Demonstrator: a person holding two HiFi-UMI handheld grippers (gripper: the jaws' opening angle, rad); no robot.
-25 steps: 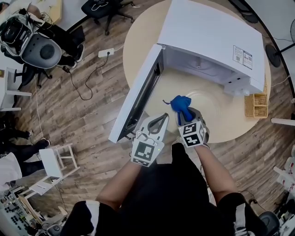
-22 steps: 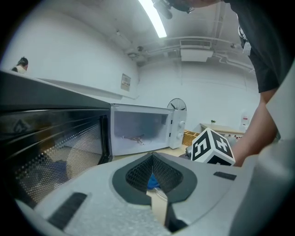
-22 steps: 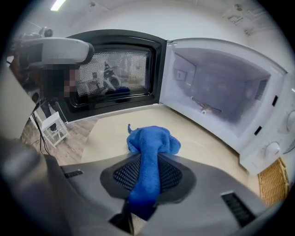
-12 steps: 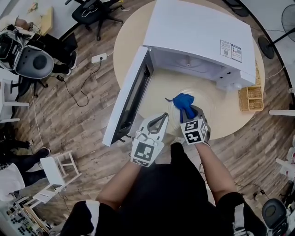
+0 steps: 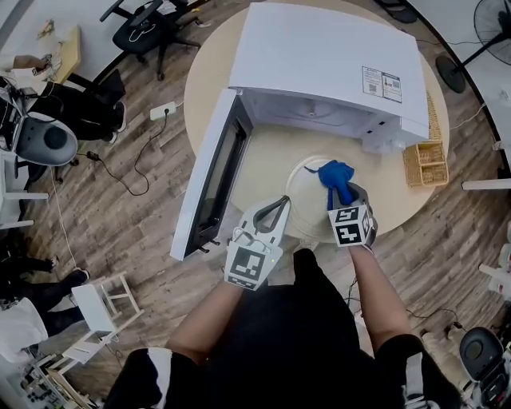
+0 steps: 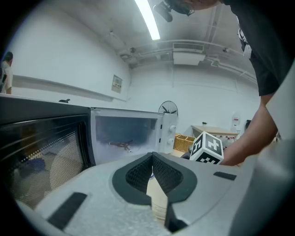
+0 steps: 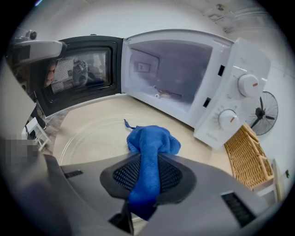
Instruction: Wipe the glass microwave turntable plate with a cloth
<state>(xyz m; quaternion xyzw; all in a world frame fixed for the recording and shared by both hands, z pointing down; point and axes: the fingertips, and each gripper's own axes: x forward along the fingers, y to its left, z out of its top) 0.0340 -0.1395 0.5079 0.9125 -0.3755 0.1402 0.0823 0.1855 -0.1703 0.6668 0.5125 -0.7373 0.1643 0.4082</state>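
The glass turntable plate (image 5: 303,209) (image 7: 90,133) lies on the round table in front of the open microwave (image 5: 319,56). My right gripper (image 5: 343,196) (image 7: 148,161) is shut on a blue cloth (image 5: 335,176) (image 7: 152,138). The bunched end of the cloth rests on the plate, right of its middle. My left gripper (image 5: 283,204) (image 6: 152,159) is shut with nothing between its pads. It hangs by the plate's left rim and points toward the microwave cavity (image 6: 124,136). I cannot tell whether it touches the plate.
The microwave door (image 5: 211,180) stands open to the left, close beside my left gripper. A wicker basket (image 5: 425,164) (image 7: 249,156) sits right of the microwave near the table's edge (image 5: 399,228). Office chairs (image 5: 148,20) and a floor cable (image 5: 128,172) lie beyond the table.
My right gripper has carried the cloth rightward across the plate, from its left side to right of its middle. The left gripper has kept its place by the rim.
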